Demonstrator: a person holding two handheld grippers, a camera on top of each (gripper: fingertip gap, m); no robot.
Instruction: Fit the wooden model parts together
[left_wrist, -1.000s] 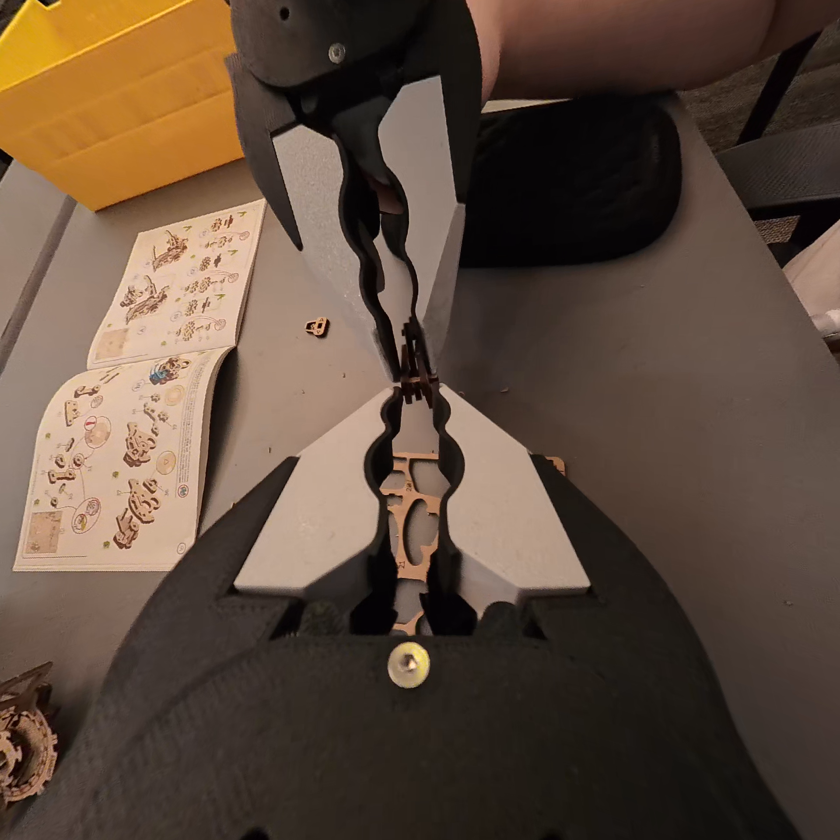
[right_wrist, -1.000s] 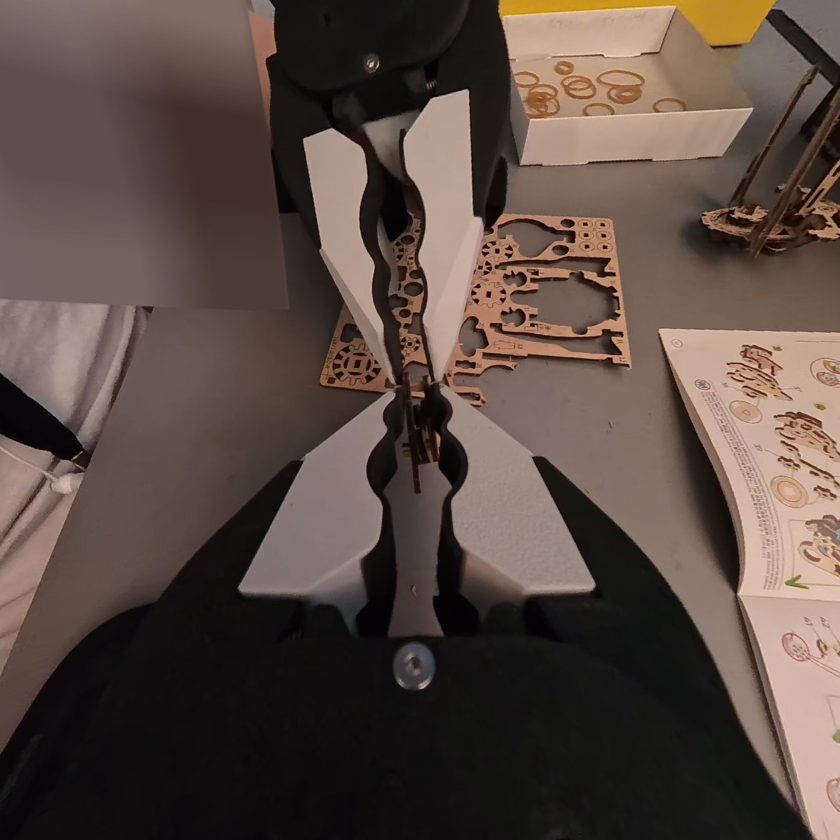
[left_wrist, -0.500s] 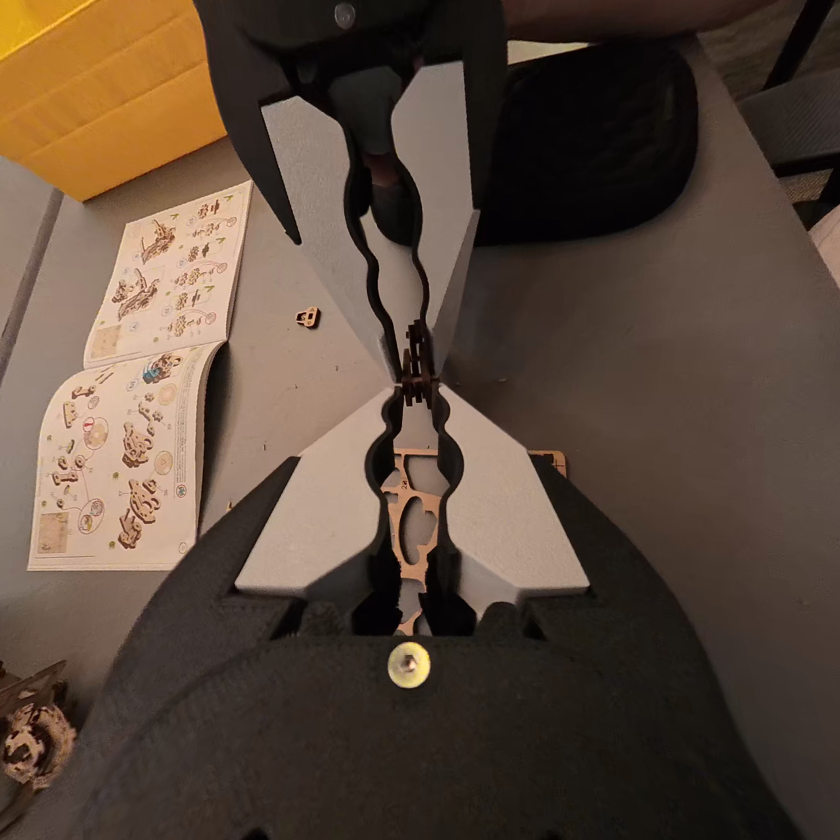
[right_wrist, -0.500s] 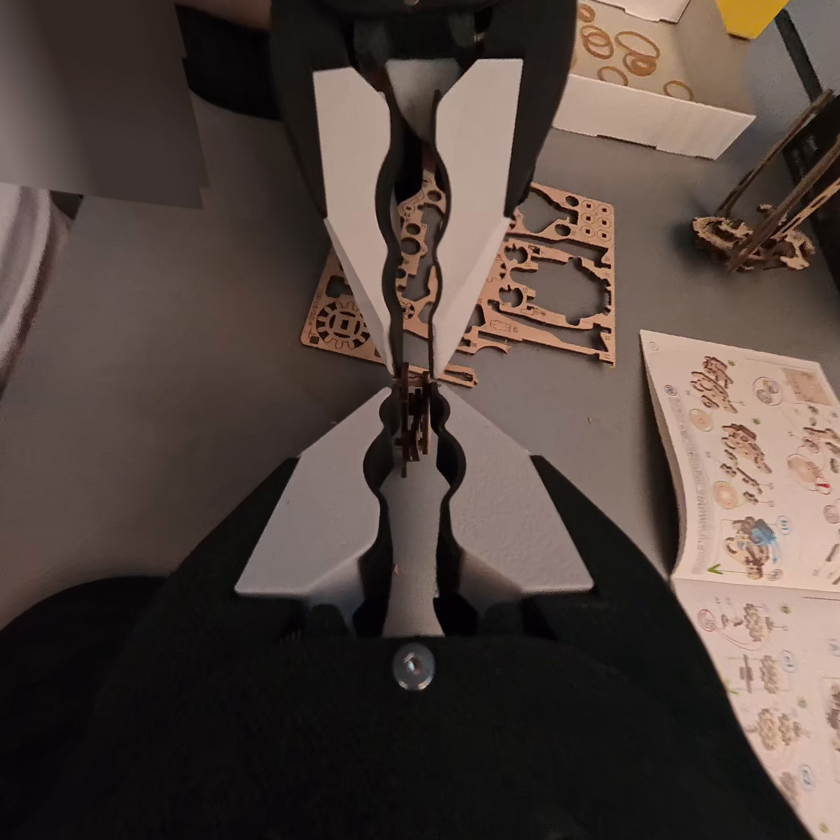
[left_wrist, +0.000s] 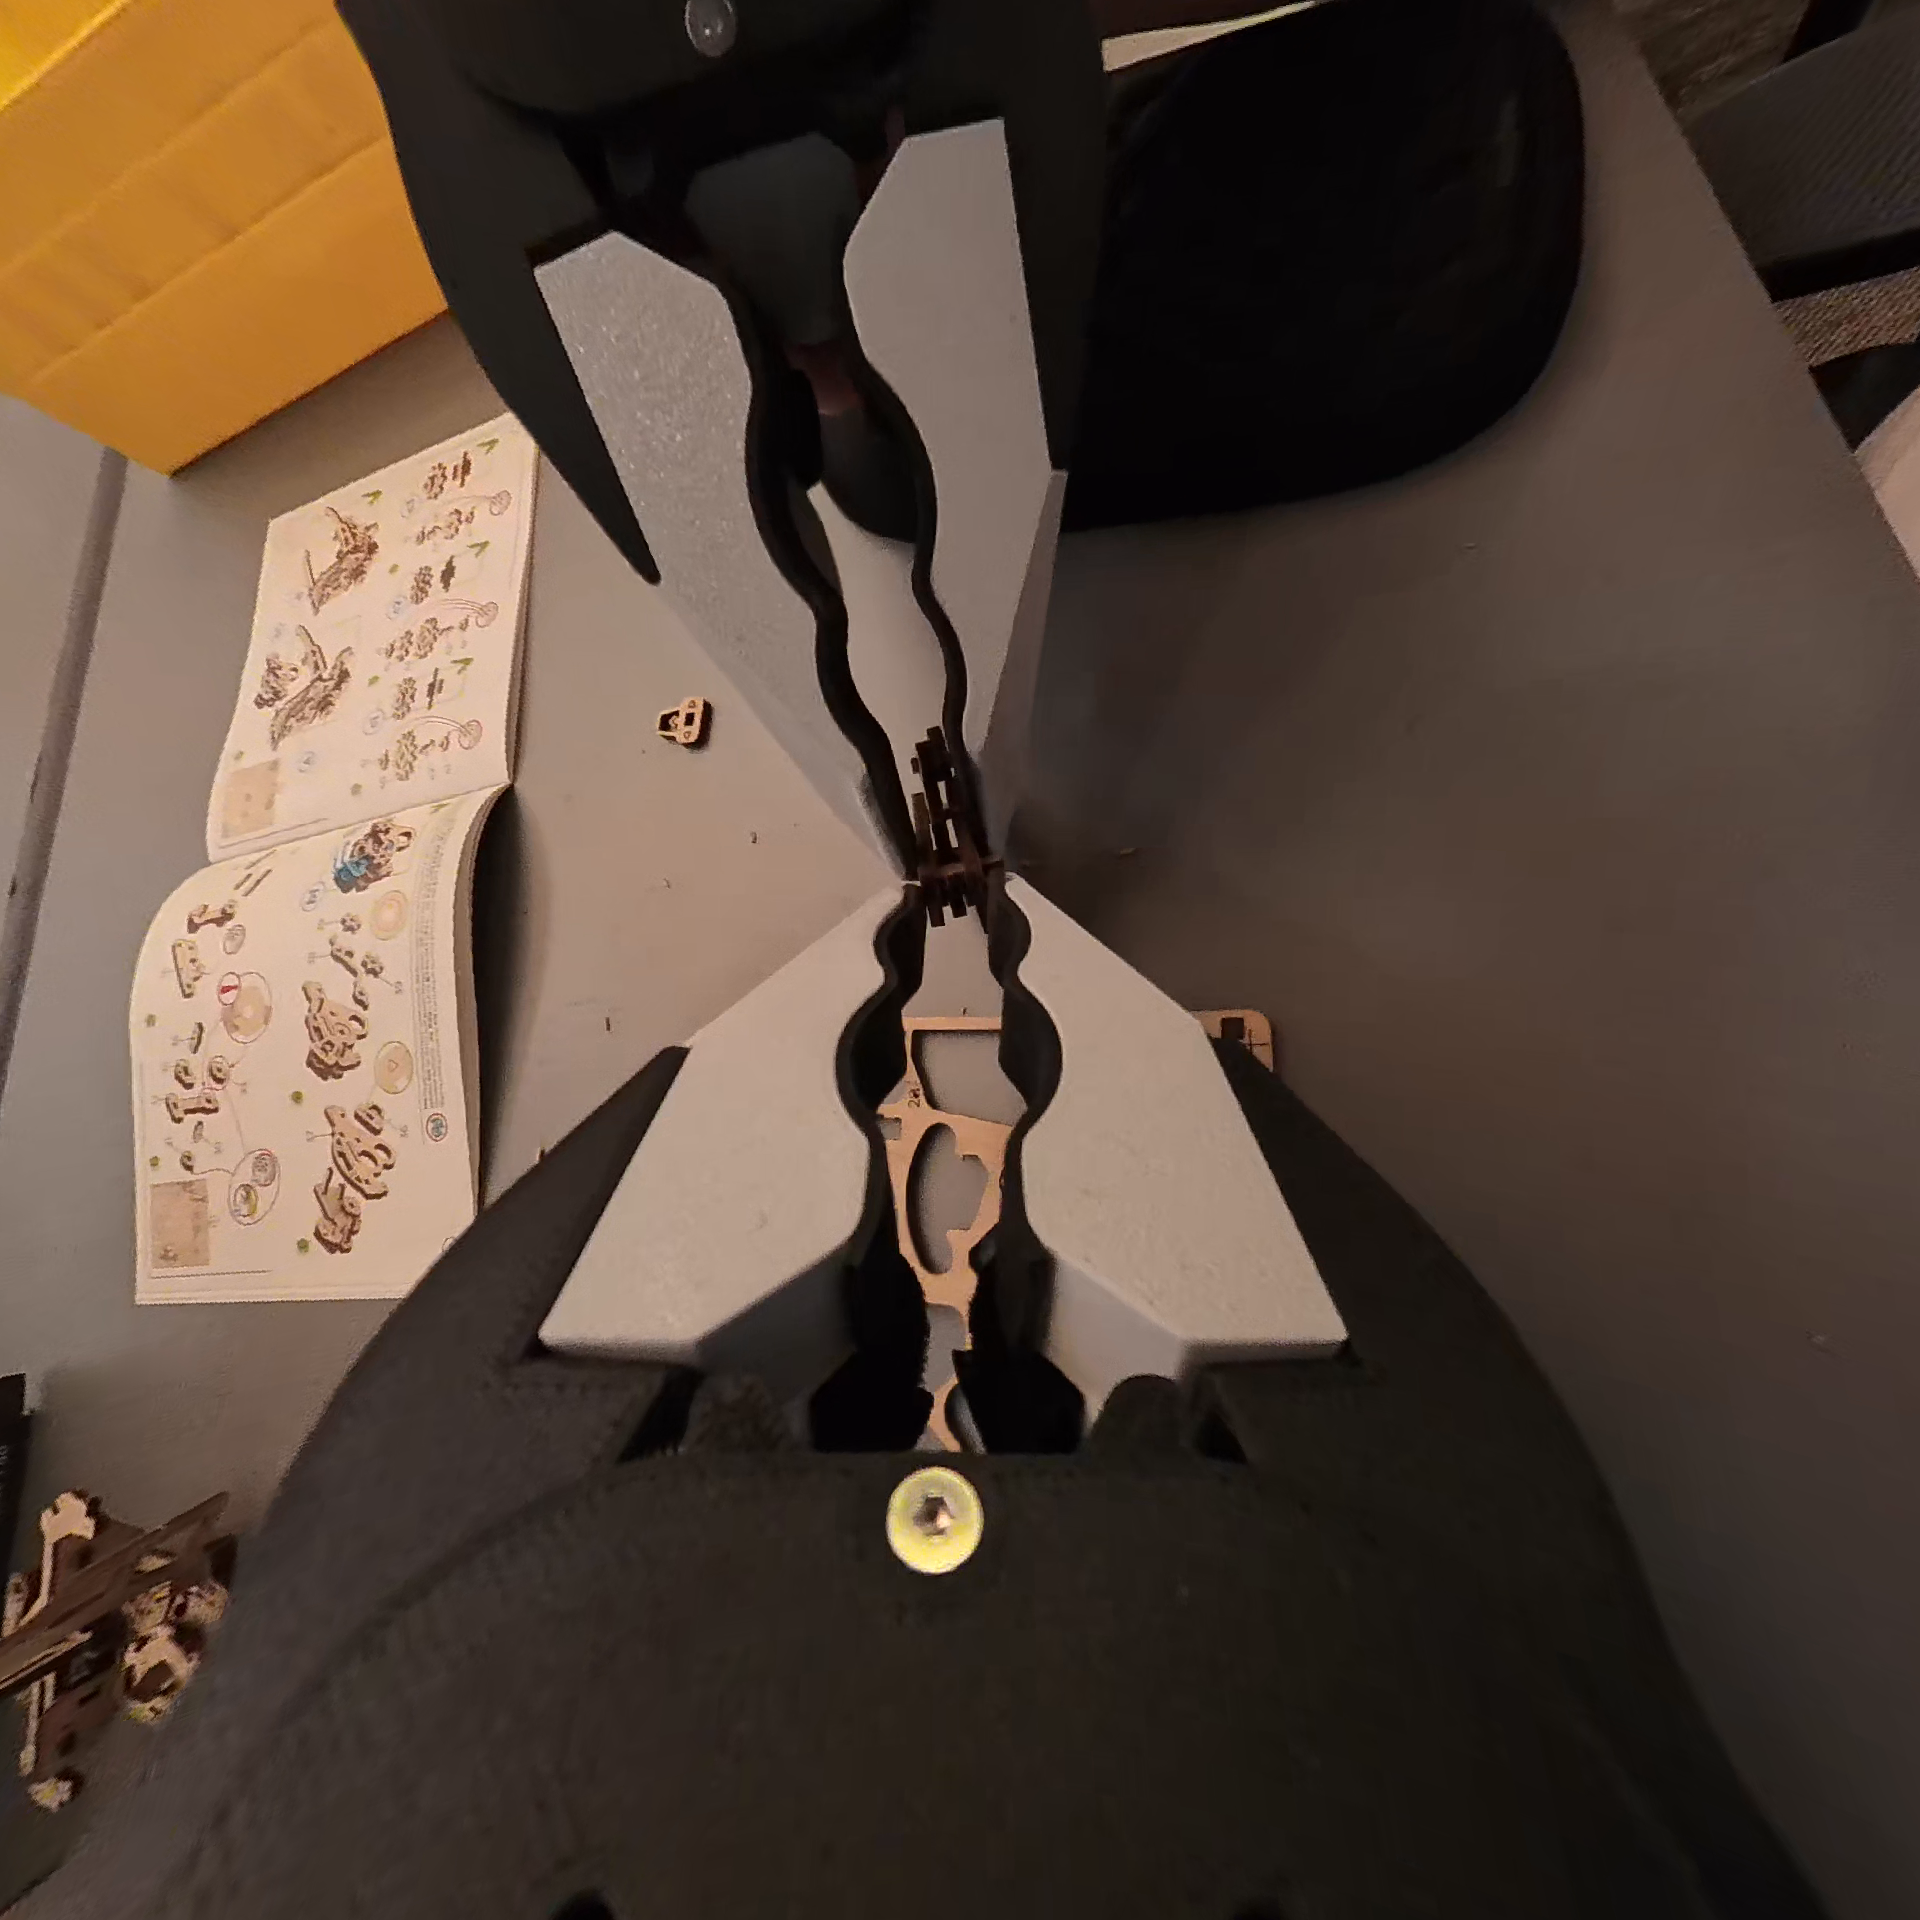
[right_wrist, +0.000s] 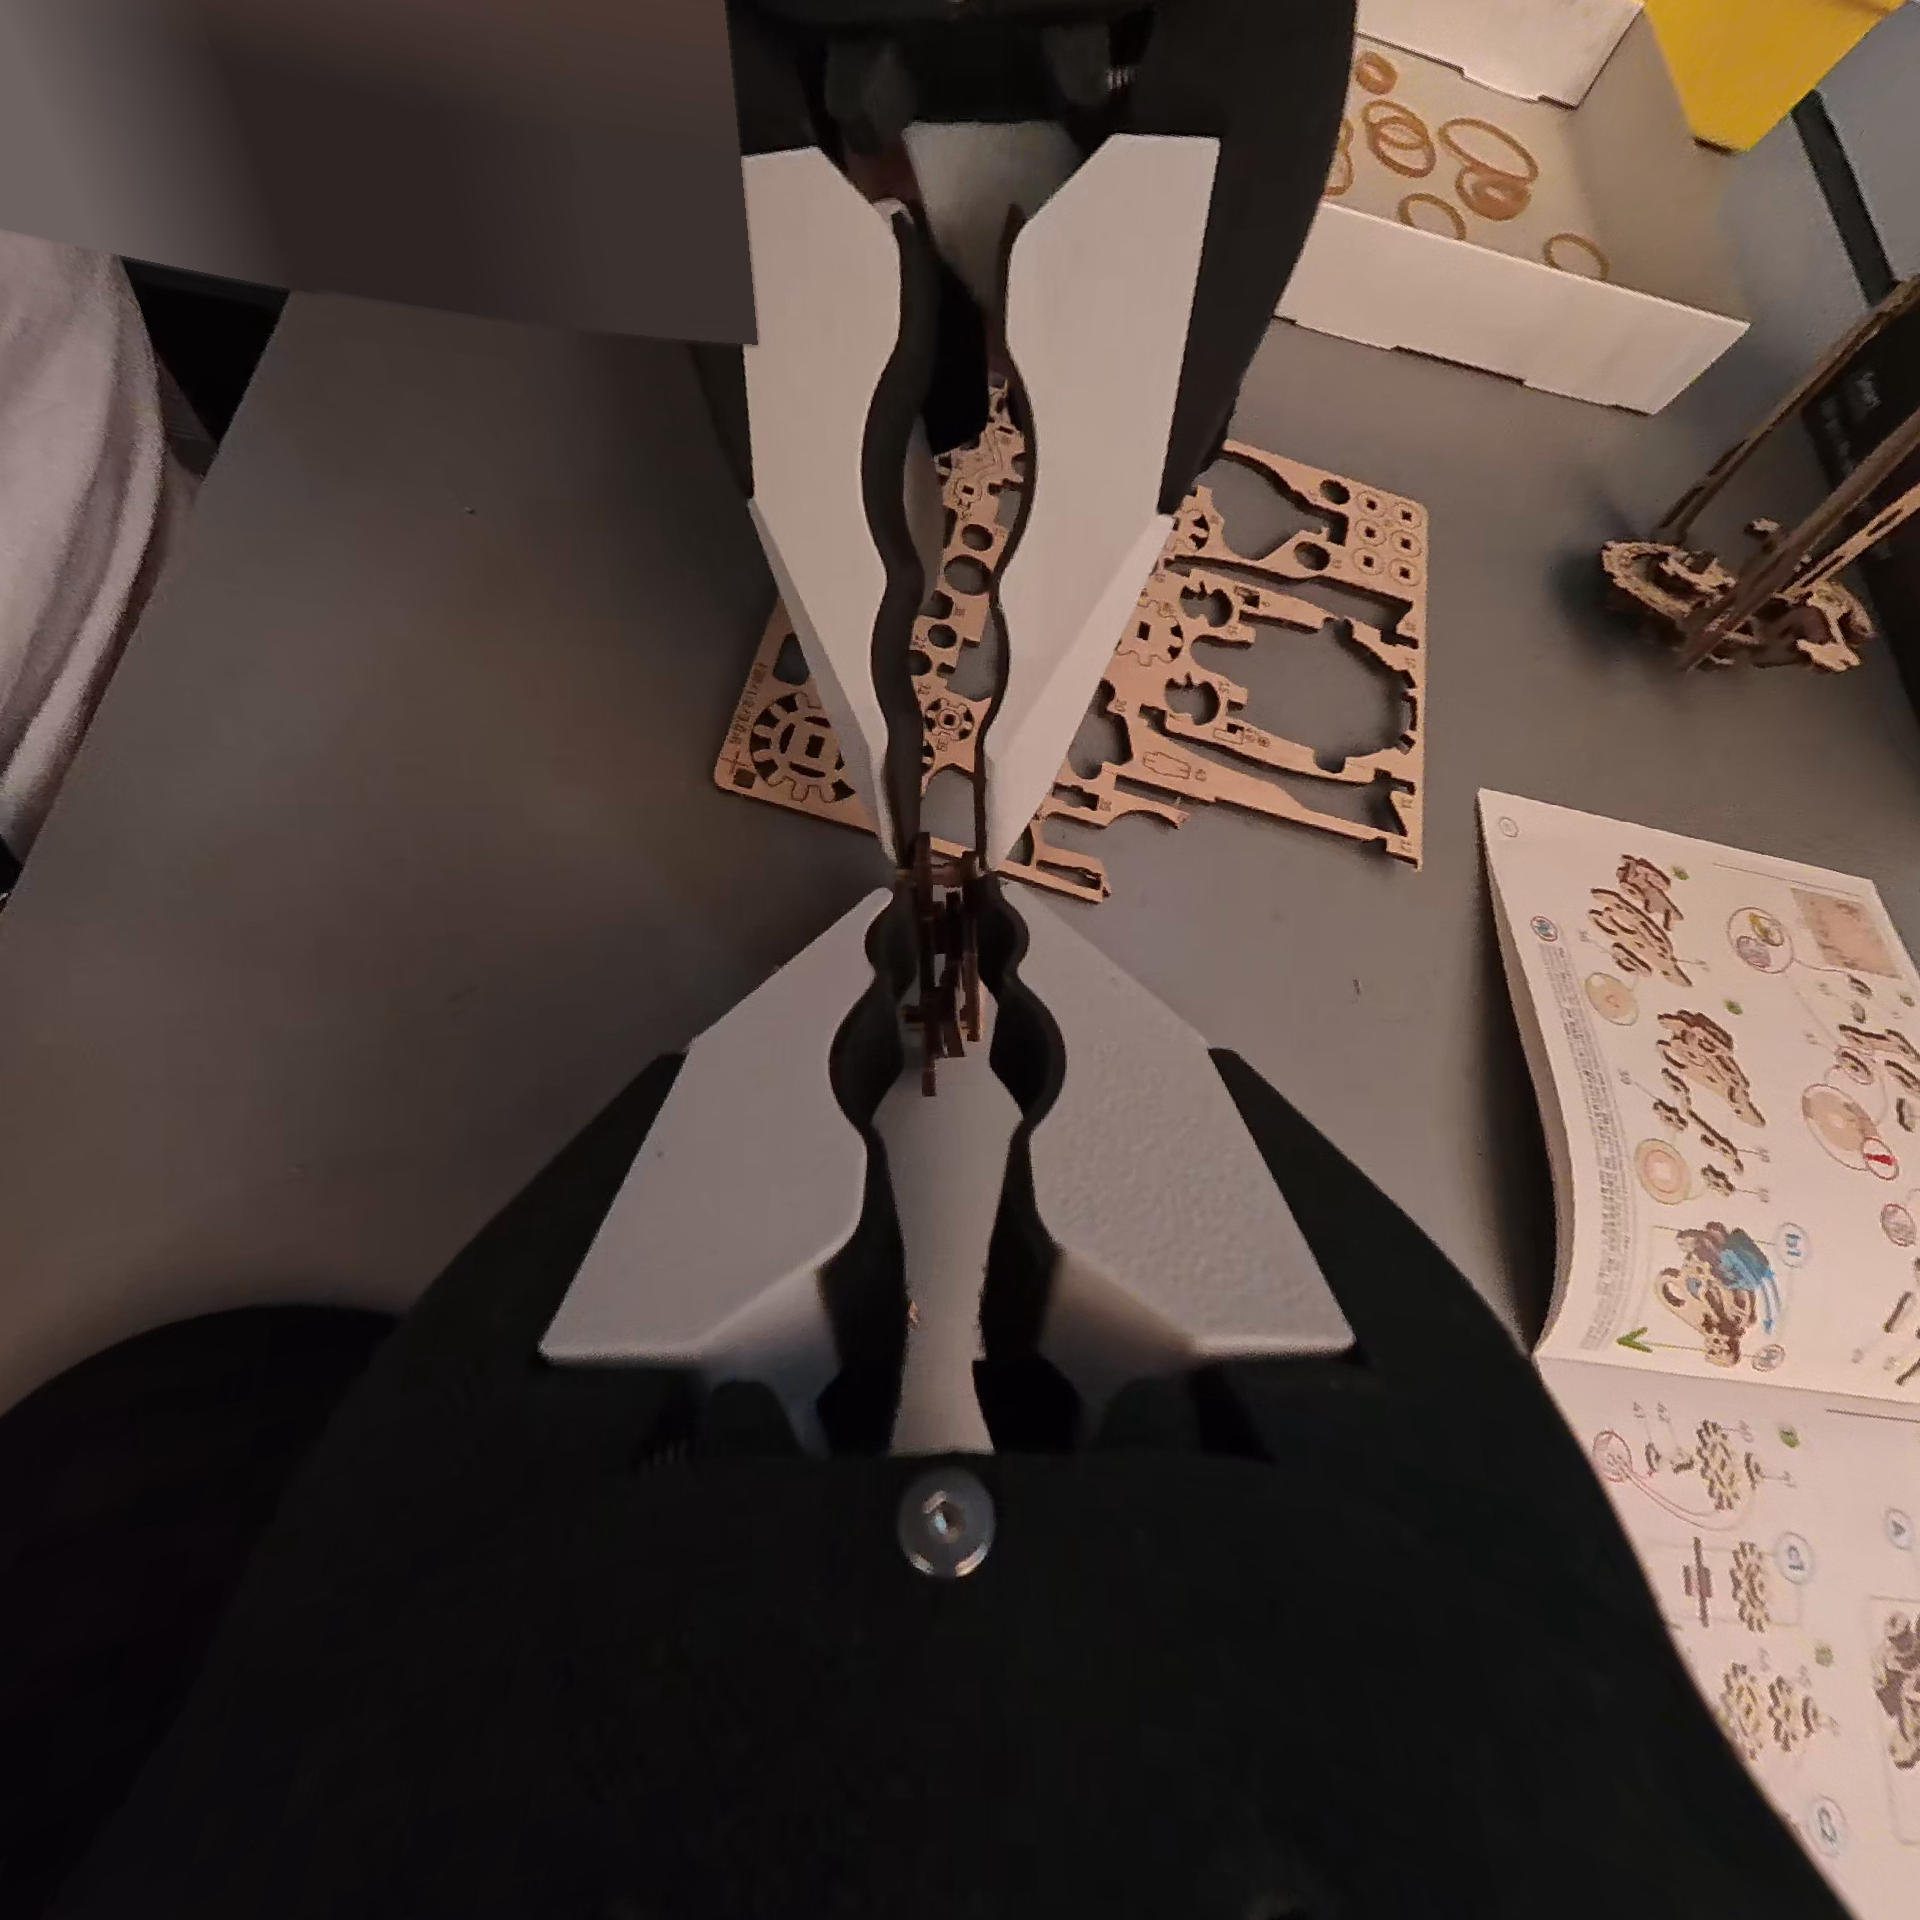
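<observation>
My left gripper and right gripper meet tip to tip above the grey table. Each is shut on a small dark wooden part. In the left wrist view the wooden parts sit stacked between the tips, mostly inside the right gripper, which comes in from above. In the right wrist view the toothed wooden parts lie between my right fingers, and the left gripper pinches their far end. How the parts join is hidden by the fingers.
A punched wooden sheet lies under the grippers. An open instruction booklet and a small loose wooden piece lie nearby. A yellow bin, a white box of rings, a built wooden model and a black cushion ring the table.
Both grippers stay shut and tip to tip on the parts. Each sees the other larger and higher in its view, and the table behind has shifted a little.
</observation>
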